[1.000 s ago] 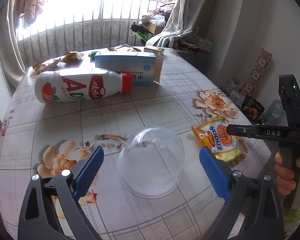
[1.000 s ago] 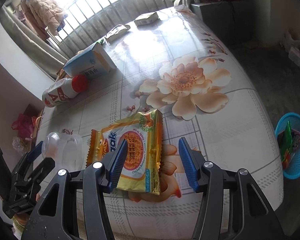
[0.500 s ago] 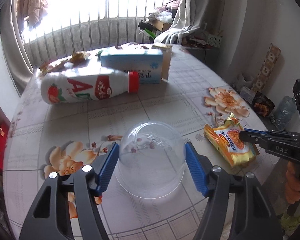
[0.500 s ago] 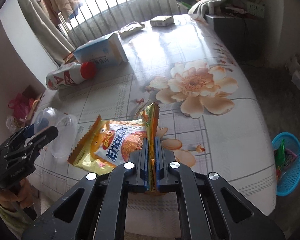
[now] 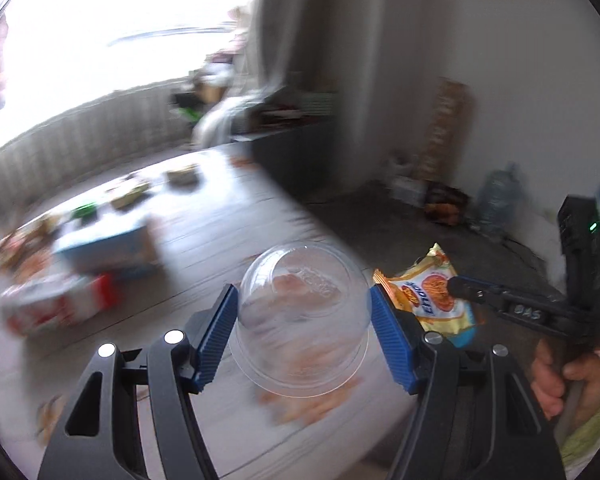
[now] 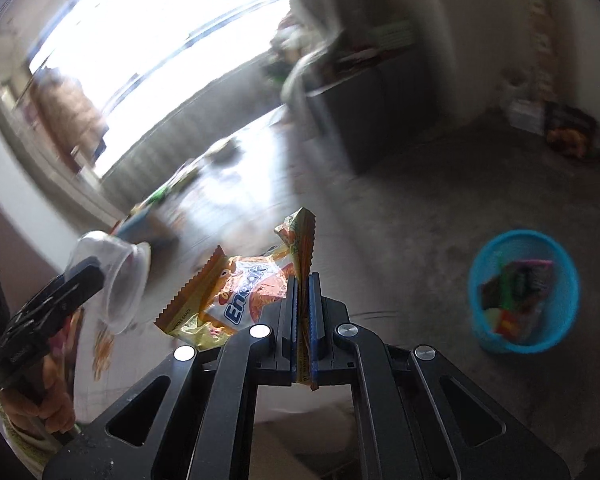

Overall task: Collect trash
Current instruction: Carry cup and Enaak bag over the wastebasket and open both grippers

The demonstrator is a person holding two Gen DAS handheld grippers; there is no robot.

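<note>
The left gripper (image 5: 302, 332) clamps the clear cup (image 5: 303, 320) mouth-down between its blue pads. The right gripper (image 6: 303, 320) is pressed together on the snack packet (image 6: 236, 296) by one edge, so it hangs clear. The blue basket (image 6: 485, 280) waits at three o'clock on the floor, likely their destination.

1. The clear plastic cup (image 5: 302, 312) is transparent and colourless.
2. The snack packet (image 6: 236, 296) is yellow-orange with blue lettering.
3. The gripper pads (image 5: 216, 336) are blue on black frames.
4. The mesh basket (image 6: 488, 276) is bright blue.
</note>
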